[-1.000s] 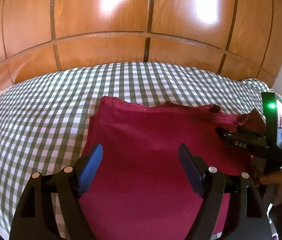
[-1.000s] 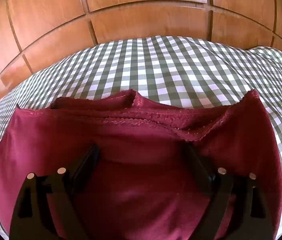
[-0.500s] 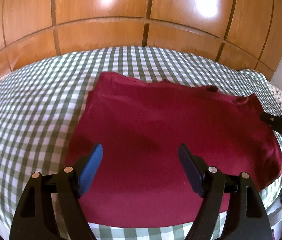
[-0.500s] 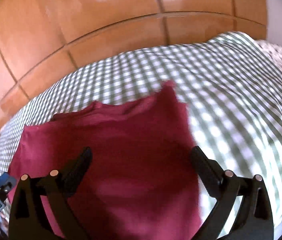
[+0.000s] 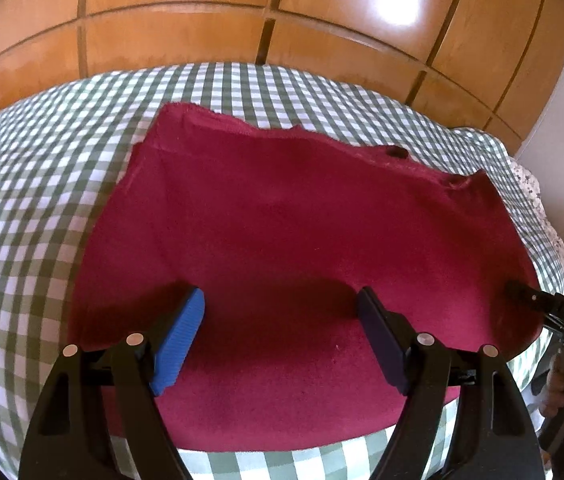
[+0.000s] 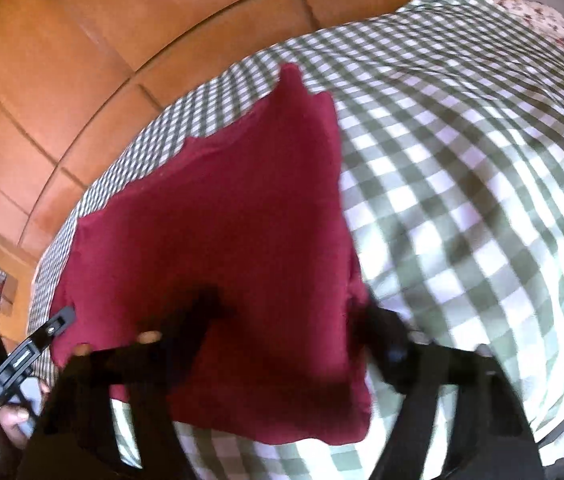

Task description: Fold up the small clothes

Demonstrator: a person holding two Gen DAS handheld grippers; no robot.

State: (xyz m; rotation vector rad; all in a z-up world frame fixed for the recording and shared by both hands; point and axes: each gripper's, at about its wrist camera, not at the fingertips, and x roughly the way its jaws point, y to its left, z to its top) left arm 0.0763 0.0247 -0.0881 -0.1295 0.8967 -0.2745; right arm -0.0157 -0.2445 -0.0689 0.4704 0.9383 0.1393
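Bed [image 5: 42, 208] under green-and-white gingham cover; glossy wooden wardrobe panels [image 5: 186, 12] behind, 12 o'clock. Maroon garment [image 5: 289, 240] lies flat mid-bed, folded, hemmed edge at far side. Left gripper [image 5: 280, 334] hovers over near edge, jaws spread wide, holding nothing. Right gripper [image 6: 289, 328] blurred, jaws apart, empty, straddling garment's right edge.

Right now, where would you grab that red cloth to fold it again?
Probably at the two near corners of the red cloth, coming in low from the near edge. It lies flat on the checked bedcover, so only edges give a pinch. The left claw is open above that edge.
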